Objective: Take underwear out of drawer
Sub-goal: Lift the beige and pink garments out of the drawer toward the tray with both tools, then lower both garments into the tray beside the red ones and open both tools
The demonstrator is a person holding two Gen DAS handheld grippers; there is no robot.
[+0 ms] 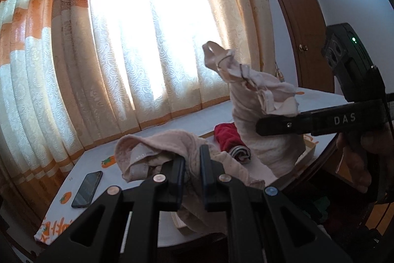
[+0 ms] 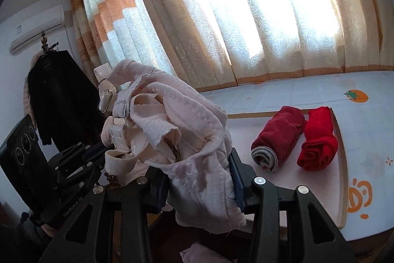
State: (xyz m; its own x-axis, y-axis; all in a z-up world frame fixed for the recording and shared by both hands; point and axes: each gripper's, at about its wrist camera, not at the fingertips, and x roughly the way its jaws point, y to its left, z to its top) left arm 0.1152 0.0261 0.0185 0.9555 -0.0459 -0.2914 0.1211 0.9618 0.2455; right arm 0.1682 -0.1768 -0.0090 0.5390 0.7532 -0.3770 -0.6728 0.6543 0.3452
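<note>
in the left wrist view the left gripper sits nearest, its fingers pinching a fold of a pale pink undergarment that bunches up just ahead of the tips and hangs down between them. to the right, the right gripper reaches in from the side, its fingers closed on the other end of the same pale cloth, which rises above it in a crumpled peak against the curtain. in the right wrist view the right gripper holds that pale pink undergarment, with straps and clasps showing, clamped between its fingers and lifted clear of the drawer. beyond it lies a shallow wooden drawer resting on a bed with a white sheet printed with orange fruit; inside the drawer two rolled pieces sit side by side and touching, a dark red roll and a bright red roll. a black phone lies on the sheet to the left. farthest back hangs an orange and cream curtain, lit from behind.
</note>
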